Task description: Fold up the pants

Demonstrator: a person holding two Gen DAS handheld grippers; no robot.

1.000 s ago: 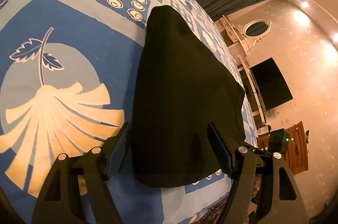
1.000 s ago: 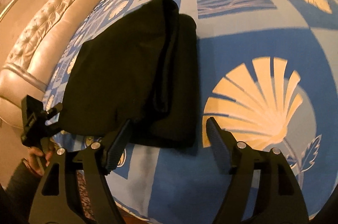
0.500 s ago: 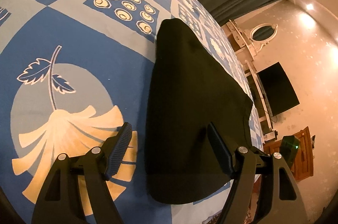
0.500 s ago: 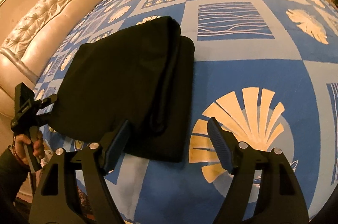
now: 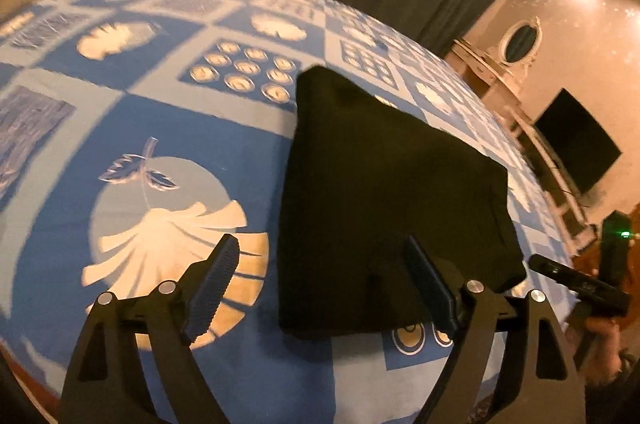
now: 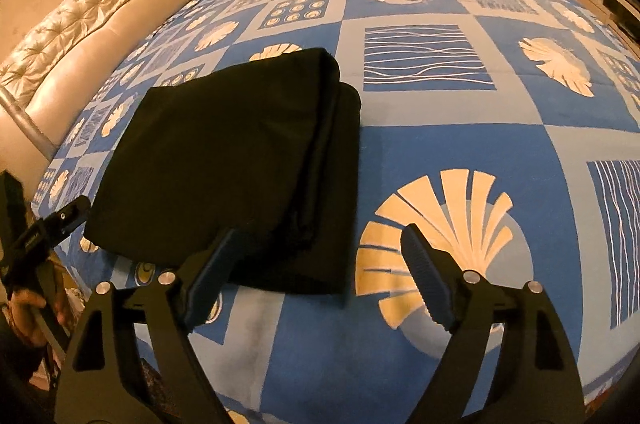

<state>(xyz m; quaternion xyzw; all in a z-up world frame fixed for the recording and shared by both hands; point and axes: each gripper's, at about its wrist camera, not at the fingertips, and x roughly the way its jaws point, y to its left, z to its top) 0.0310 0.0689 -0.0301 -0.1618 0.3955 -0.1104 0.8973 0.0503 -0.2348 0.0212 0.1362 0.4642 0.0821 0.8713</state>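
Now the black pants (image 6: 224, 163) are lying folded into a compact stack on the bed (image 6: 440, 127), close to its near edge and toward the corner by the padded headboard (image 6: 80, 35). The stack's near hem is sitting just short of that edge, and its thick folded side is facing the wide open spread of blue patterned cover stretching toward the far edge. The left gripper (image 5: 320, 288) is hanging above the near edge, its jaws opening with nothing pressed between them; the pants are showing beyond its inner finger. The right gripper (image 6: 320, 276) is hovering over the stack's near corner, jaws likewise opening and gripping nothing, apart from the cloth.
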